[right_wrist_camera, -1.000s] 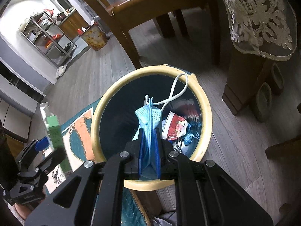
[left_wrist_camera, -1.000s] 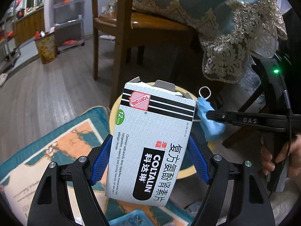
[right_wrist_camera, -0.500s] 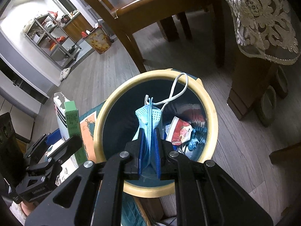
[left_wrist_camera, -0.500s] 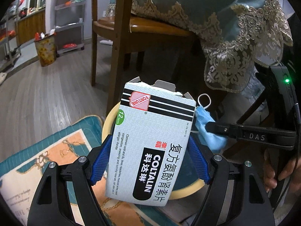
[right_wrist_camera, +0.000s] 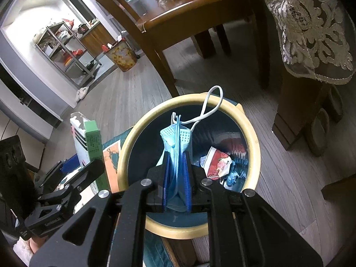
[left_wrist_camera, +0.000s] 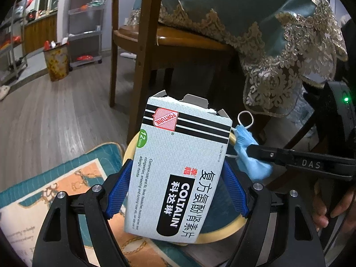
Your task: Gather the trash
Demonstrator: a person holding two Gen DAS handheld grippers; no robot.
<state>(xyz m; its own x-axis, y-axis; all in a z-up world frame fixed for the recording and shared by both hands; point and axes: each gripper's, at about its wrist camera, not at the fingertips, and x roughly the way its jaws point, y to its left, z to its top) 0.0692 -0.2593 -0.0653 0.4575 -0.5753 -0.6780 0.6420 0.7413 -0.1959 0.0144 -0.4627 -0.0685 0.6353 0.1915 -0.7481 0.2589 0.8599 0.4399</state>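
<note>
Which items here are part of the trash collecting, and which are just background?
In the job:
medicine box, held by left gripper
blue face mask, held by right gripper
trash bin

Lying about:
wooden chair
lace tablecloth
rug
floral bin

From my remote seat I count two grippers: the left gripper (left_wrist_camera: 175, 191) and the right gripper (right_wrist_camera: 176, 173). One medicine box (left_wrist_camera: 180, 166) and one blue face mask (right_wrist_camera: 176, 146) make two pieces of trash in hand. I see two bins: one yellow-rimmed bin (right_wrist_camera: 253, 138) close by and one floral wastebasket (right_wrist_camera: 121, 57) far off by the shelves. Inside the near bin lies one red-and-white wrapper (right_wrist_camera: 215, 162) (the blue scraps beside it are too crumpled to count). One wooden chair (left_wrist_camera: 142, 44), one lace-trimmed tablecloth (left_wrist_camera: 278, 44), one patterned rug (left_wrist_camera: 66, 184), and two metal shelf racks (left_wrist_camera: 84, 20) complete my tally.
</note>
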